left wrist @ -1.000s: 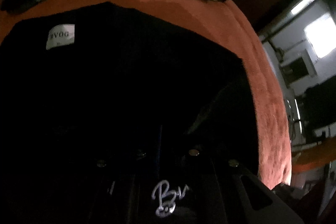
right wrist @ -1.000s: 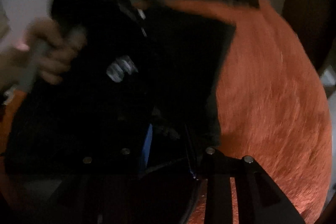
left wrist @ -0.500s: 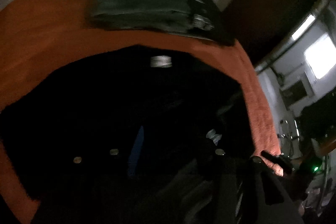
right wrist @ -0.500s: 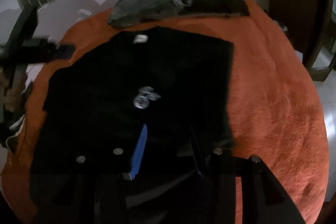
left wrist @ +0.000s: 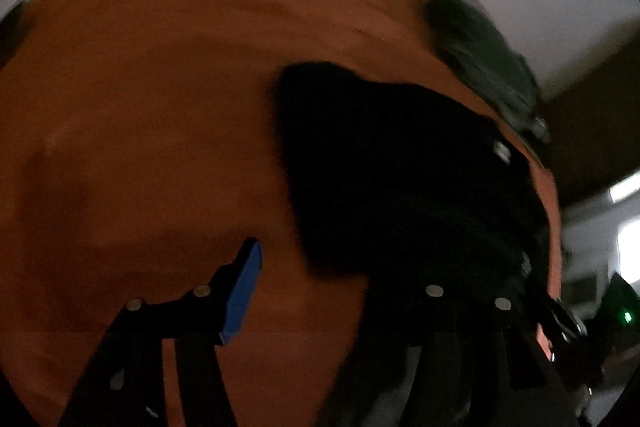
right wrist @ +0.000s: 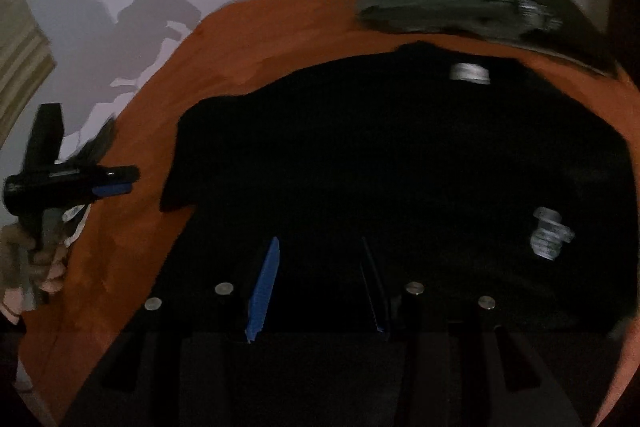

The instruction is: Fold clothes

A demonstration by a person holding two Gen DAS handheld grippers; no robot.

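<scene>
Shirt (right wrist: 400,163) lies flat on my orange blanket (left wrist: 140,107); left gripper (left wrist: 336,287) just opened wide, empty, right gripper (right wrist: 316,283) half open.

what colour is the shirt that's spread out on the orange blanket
The shirt is black with a small silver-white chest print, clearest in the right wrist view.

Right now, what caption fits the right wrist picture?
Black T-shirt spread flat on an orange blanket, both tools open.

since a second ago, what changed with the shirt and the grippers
The left gripper let go of the black shirt, its jaws just opening with nothing between them, and swung out over the orange blanket. The right gripper drew back, open. The shirt now lies spread flat. The folded dark pile stayed.
</scene>
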